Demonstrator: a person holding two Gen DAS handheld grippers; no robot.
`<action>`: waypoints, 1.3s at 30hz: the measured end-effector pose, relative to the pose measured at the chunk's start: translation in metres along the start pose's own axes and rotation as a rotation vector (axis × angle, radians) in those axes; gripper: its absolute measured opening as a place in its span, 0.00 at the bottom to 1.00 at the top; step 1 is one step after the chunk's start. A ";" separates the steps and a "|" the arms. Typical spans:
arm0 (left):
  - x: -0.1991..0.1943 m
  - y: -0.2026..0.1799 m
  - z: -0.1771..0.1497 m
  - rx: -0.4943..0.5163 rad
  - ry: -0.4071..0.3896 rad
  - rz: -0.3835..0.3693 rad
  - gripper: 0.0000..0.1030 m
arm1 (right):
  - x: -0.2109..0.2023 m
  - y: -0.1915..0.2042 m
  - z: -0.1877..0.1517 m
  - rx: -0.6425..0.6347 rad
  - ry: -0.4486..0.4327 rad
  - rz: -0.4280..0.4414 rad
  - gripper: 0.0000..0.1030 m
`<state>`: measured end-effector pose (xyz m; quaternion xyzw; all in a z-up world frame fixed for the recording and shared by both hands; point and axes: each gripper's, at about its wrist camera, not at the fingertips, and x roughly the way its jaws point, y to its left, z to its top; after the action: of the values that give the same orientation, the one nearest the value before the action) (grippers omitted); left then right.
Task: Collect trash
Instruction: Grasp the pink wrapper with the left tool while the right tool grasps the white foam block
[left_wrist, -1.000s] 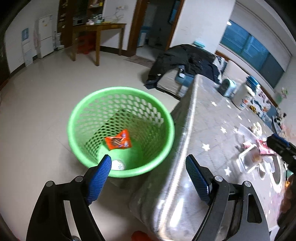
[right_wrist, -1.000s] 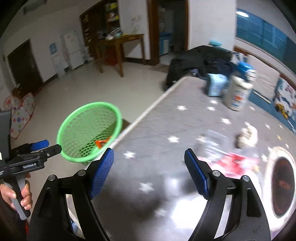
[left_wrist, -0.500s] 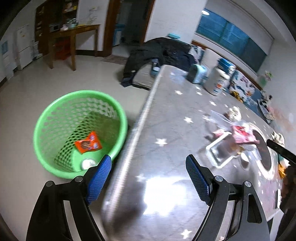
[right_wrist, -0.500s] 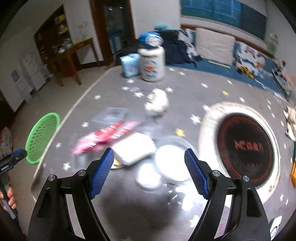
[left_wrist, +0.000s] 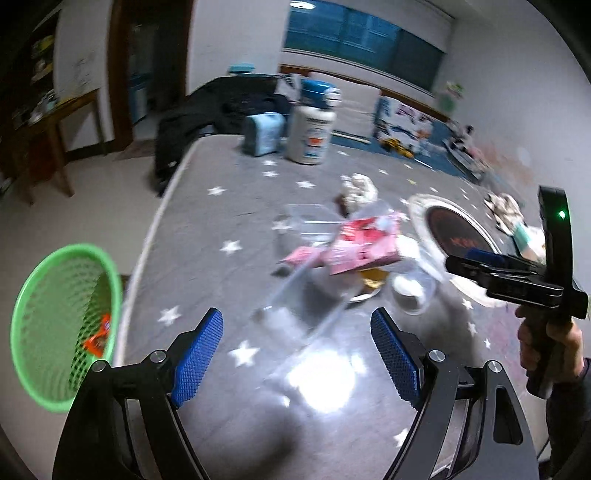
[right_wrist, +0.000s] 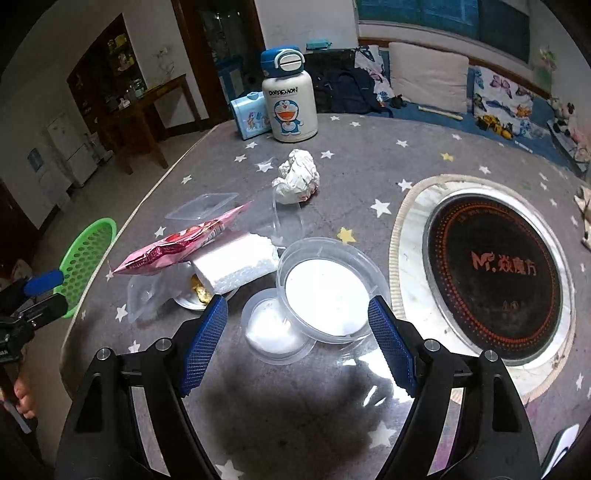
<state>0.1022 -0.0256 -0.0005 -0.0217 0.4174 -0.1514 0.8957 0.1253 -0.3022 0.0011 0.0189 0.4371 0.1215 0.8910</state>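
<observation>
Right gripper (right_wrist: 297, 341) jaws wide, nothing held, hovering over near part of desk (right_wrist: 369, 155), pointing down at a slant. Between its blue pads: big round clear tub (right_wrist: 328, 291) with white bottom, and a small round clear lid (right_wrist: 275, 326) touching the tub's near-left side. Just left of tub: white foam block (right_wrist: 236, 266), and a pink snack bag (right_wrist: 177, 247) lying on top of the block's left end. Under the bag, crumpled clear wrap (right_wrist: 147, 295) and a small foil dish (right_wrist: 197, 295) with yellow bits. Far of the bag, flat clear box lid (right_wrist: 203, 206). Clear cup (right_wrist: 286, 218) on its side, just near of a crumpled white paper ball (right_wrist: 299, 177). Right side of desk: round black hotplate (right_wrist: 495, 269) set into the top. Far edge: white cartoon bottle (right_wrist: 290, 99) upright, blue tin (right_wrist: 251, 116) just left of it.

Left gripper (left_wrist: 297, 356) jaws wide too, empty, over the desk's near-left part, trash pile ahead; that view is blurred. Green basket (left_wrist: 64, 332) on the floor off the desk's left edge, orange wrapper (left_wrist: 98, 338) inside. Right gripper shows at the right of the left view, held by a hand (left_wrist: 546, 347).
</observation>
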 end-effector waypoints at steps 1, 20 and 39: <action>0.004 -0.007 0.002 0.017 0.003 -0.009 0.77 | 0.000 0.000 0.000 -0.003 -0.001 -0.002 0.76; 0.062 -0.057 0.031 0.217 0.015 -0.021 0.28 | 0.001 0.002 -0.004 -0.033 0.007 0.024 0.76; 0.017 -0.035 0.037 0.156 -0.091 -0.034 0.05 | 0.018 0.040 0.017 -0.179 0.000 0.109 0.75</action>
<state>0.1316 -0.0676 0.0164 0.0343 0.3626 -0.1976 0.9101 0.1410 -0.2583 0.0028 -0.0372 0.4229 0.2084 0.8811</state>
